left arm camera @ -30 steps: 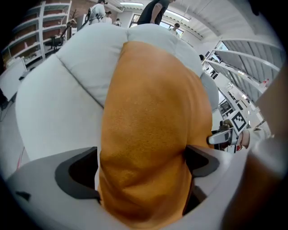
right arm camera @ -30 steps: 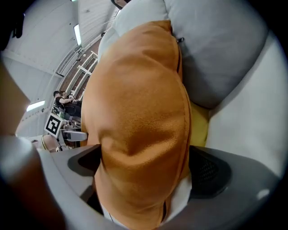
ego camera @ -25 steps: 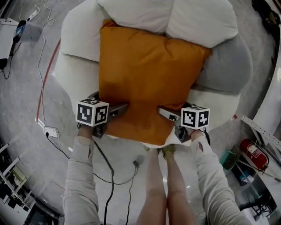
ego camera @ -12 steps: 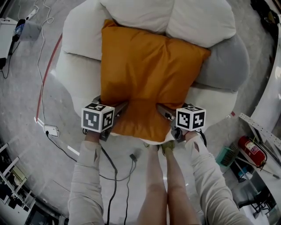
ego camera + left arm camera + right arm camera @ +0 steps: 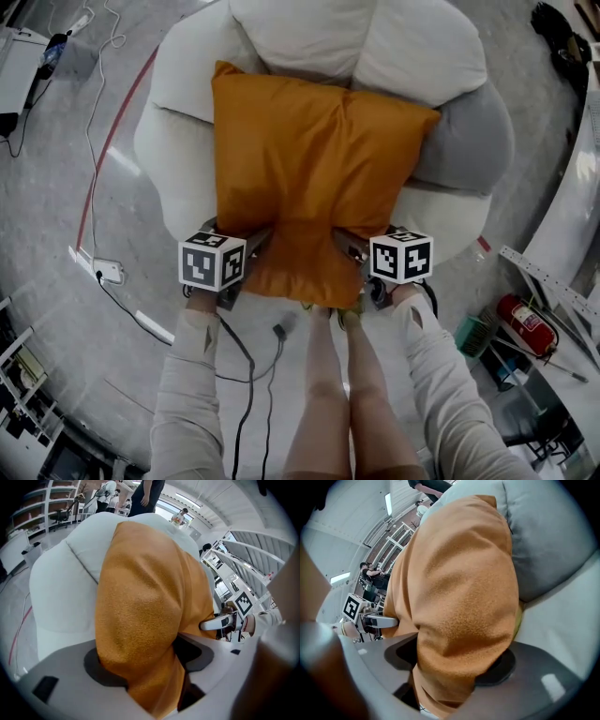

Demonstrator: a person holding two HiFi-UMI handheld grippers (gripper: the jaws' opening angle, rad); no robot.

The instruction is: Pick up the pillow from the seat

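The orange pillow [image 5: 309,169] lies on the round white seat [image 5: 178,159], and its near edge is bunched up between my two grippers. My left gripper [image 5: 257,240] grips the near left part of that edge. Its jaws have just been closing, and orange fabric [image 5: 140,597] fills the gap between them. My right gripper [image 5: 347,246] grips the near right part. Its jaws have also just been closing, and they pinch a thick fold of the pillow [image 5: 459,583]. The left gripper view shows the right gripper [image 5: 220,623] beyond the pillow, and the right gripper view shows the left gripper [image 5: 377,619].
A grey cushion [image 5: 469,141] sits beside the pillow on the right, with white back cushions [image 5: 366,37] behind. The person's legs [image 5: 337,394] stand at the seat front. Cables [image 5: 253,366], a power strip [image 5: 108,274] and a red fire extinguisher [image 5: 525,319] lie on the floor.
Both grippers have closed on the pillow's near edge and drawn a little closer together. They have risen with it, and the edge is now gathered and lifted off the seat front.
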